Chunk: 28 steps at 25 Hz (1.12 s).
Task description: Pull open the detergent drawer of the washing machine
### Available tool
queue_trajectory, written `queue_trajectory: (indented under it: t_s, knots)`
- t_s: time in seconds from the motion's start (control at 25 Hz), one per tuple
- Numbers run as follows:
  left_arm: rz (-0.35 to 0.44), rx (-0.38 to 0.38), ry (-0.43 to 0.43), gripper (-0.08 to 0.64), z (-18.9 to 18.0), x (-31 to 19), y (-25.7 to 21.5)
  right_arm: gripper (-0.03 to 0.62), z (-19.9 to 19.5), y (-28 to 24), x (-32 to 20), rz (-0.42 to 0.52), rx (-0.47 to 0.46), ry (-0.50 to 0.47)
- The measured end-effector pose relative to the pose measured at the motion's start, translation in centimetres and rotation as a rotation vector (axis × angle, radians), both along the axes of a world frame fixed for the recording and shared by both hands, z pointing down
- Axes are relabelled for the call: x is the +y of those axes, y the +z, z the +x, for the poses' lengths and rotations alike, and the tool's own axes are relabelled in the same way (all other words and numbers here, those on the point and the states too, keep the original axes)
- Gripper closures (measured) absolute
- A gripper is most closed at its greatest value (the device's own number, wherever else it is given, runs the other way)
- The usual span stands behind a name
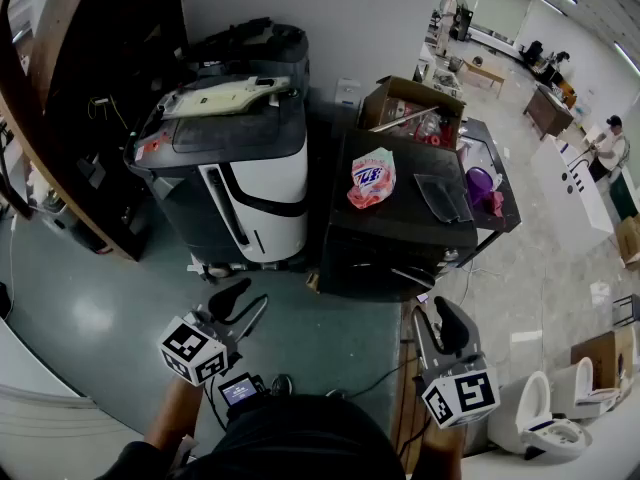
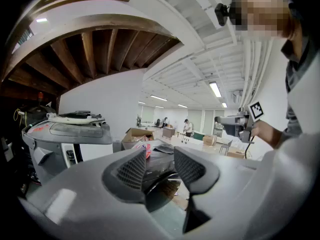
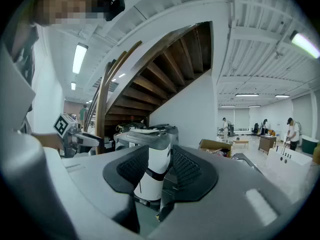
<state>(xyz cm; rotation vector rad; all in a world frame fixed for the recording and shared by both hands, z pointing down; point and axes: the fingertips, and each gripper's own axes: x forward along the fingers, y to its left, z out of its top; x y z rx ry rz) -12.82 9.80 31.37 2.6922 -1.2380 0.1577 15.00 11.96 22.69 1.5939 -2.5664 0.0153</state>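
Note:
A grey and white machine [image 1: 240, 168] stands on the floor ahead to the left, with a pale flat part lying on its lid. To its right is a black box-shaped machine [image 1: 400, 238] with a pink detergent bag [image 1: 372, 178] on top. I cannot pick out a detergent drawer on either. My left gripper [image 1: 247, 303] is held low and well short of both, open and empty. My right gripper [image 1: 438, 325] hovers near the black machine's front right corner, also open with nothing between its jaws. In the left gripper view the left gripper [image 2: 160, 166] frames the black machine; in the right gripper view the right gripper [image 3: 160, 166] frames the grey and white machine [image 3: 150, 154].
An open cardboard box [image 1: 415, 108] and a purple item [image 1: 482, 183] sit behind and on the black machine. A dark wooden staircase [image 1: 70, 88] rises at the left. White toilets [image 1: 545, 423] stand at the lower right. Cables lie on the green floor [image 1: 330, 348]. People stand far off at the back.

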Motion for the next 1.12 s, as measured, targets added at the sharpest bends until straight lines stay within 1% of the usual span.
queue_trajectory:
  t_s: [0.28,0.48,0.68,0.92,1.12]
  knots:
    - [-0.003,-0.009,-0.012,0.377,1.1,1.0,0.0,0.456,1.4,0.2,0.7,0.001,-0.007,-0.008]
    - [-0.005,-0.017,-0.015,0.377,2.6,1.5,0.1,0.456,2.8,0.5,1.0,-0.001,-0.015,-0.015]
    - [-0.013,-0.034,-0.016,0.377,4.8,1.8,0.2,0.456,4.7,0.6,1.2,0.001,-0.050,-0.028]
    - [-0.015,-0.054,-0.022,0.377,8.1,2.1,0.2,0.456,7.9,1.1,1.3,0.008,-0.098,-0.030]
    - [-0.019,-0.063,-0.038,0.377,10.2,2.7,0.3,0.456,10.2,1.6,1.3,0.009,-0.110,-0.044]
